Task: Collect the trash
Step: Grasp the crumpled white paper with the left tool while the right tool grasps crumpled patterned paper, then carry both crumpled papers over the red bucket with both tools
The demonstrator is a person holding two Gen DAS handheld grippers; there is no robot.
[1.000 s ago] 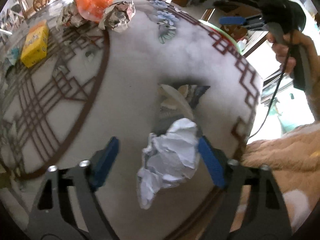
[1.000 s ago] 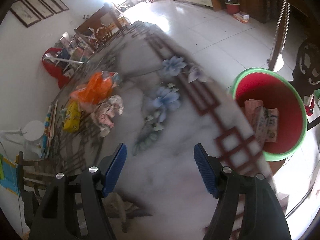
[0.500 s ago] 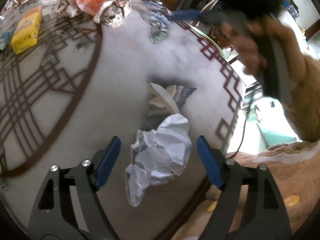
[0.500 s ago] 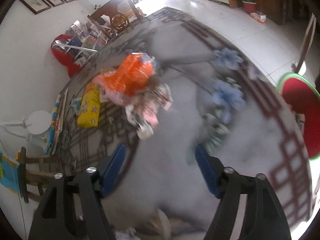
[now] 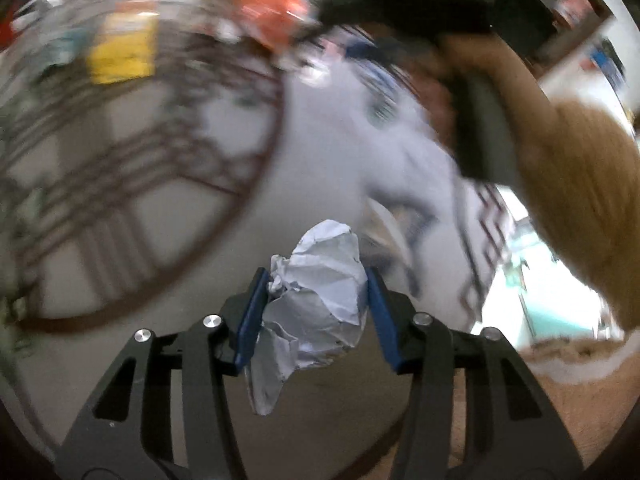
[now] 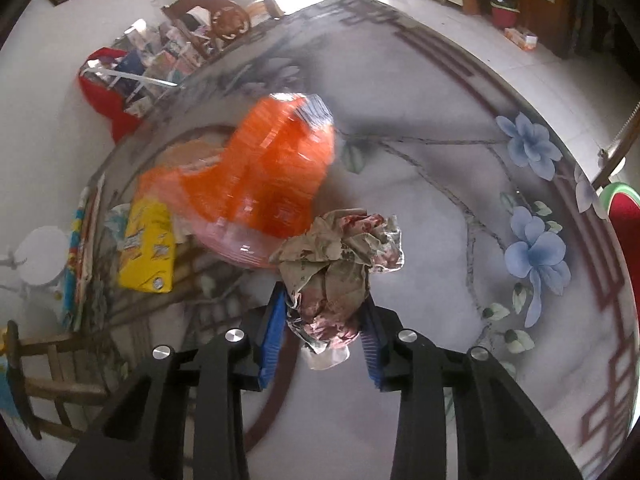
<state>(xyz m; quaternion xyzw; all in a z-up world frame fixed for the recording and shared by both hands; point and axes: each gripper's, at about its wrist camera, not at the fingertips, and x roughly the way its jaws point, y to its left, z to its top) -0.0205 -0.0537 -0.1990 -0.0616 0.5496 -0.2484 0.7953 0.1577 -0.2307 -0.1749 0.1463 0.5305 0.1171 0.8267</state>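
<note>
- My left gripper [image 5: 316,306] jaws pinch the white paper wad [image 5: 320,308]; its loose tail could slip free.
- My right gripper [image 6: 325,326] jaws squeeze the printed paper wad [image 6: 336,268], which may snag the orange bag [image 6: 272,176] behind.

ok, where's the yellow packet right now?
Right wrist view, left side: yellow packet lies on the table, beside the orange bag, left of the right gripper.
</note>
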